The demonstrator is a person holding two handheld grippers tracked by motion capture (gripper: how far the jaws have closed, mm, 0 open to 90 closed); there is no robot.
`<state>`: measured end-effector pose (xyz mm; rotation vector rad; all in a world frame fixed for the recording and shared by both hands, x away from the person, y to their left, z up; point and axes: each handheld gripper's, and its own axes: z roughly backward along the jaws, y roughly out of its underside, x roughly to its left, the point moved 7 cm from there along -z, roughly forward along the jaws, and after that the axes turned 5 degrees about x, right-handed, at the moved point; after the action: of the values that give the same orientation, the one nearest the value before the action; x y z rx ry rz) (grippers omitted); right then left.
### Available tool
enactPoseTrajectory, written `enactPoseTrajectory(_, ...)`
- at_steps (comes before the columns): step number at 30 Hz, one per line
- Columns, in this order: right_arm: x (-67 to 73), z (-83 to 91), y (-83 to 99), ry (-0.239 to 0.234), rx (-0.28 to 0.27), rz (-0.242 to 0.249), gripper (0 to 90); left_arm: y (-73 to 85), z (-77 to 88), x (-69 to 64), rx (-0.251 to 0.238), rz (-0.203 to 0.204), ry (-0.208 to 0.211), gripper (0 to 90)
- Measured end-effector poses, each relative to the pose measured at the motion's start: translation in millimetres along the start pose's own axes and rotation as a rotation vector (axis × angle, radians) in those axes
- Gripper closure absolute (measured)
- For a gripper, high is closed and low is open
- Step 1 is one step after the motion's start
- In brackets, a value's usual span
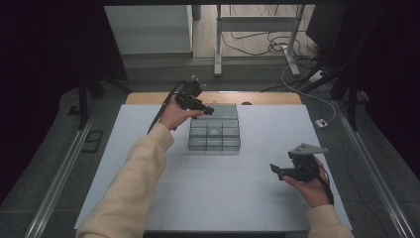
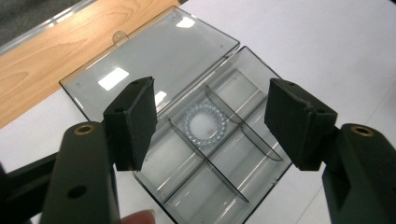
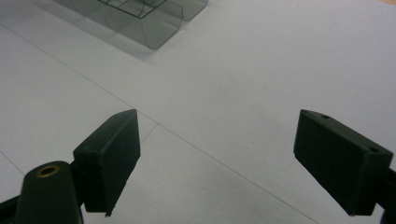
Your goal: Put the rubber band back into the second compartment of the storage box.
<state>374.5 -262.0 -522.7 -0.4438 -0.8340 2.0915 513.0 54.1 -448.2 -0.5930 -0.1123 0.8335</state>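
Observation:
A smoky clear plastic box [image 1: 214,141] with several compartments lies at the table's middle back. Its lid [image 1: 222,110] is swung flat toward the far side. A ring of clear beads [image 1: 214,131] rests in a middle compartment. My left gripper [image 1: 207,110] hovers over the box's far left corner. In the left gripper view its jaws [image 2: 212,107] stand open with nothing between them, framing the bead ring [image 2: 189,123], the box [image 2: 187,154] and the lid [image 2: 154,60] below. My right gripper [image 1: 276,169] is at the front right, open [image 3: 217,126] over bare table, with the box's corner [image 3: 154,23] farther off.
The white table top [image 1: 223,198] ends in a wooden strip [image 1: 148,97] at the back. A small white plug-like item [image 1: 322,123] lies at the right rear edge. Cables and stand legs [image 1: 218,54] are on the floor beyond, and metal rails [image 1: 64,168] run along both sides.

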Motion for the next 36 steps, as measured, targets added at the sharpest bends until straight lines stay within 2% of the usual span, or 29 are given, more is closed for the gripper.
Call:
enactPoseTrajectory(8, 0.1, 0.3, 0.2, 0.001, 0.001, 0.001, 14.6, 8.2, 1.4, 0.3, 0.017, -0.003, 0.004, 33.7)
enactPoseTrajectory(14, 0.2, 0.7, 0.9, 0.002, 0.002, 0.001, 14.6, 22.6, 4.6, -5.7, 0.026, -0.015, 0.000, 34.2)
enactPoseTrajectory(22, 1.4, 1.0, 0.9, 0.003, 0.003, 0.003, 14.6, 54.7, 14.3, -15.4, 0.036, -0.042, -0.022, 34.4)
enactPoseTrajectory(27, 2.5, 0.1, 0.9, 0.002, 0.004, 0.005, 14.6, 76.6, 23.3, -19.8, 0.014, -0.030, -0.012, 34.5)
enactPoseTrajectory(36, 4.5, -0.6, 1.6, 0.006, 0.014, 0.010, 14.6, 113.8, 36.6, -27.4, -0.002, -0.016, -0.022, 34.8)
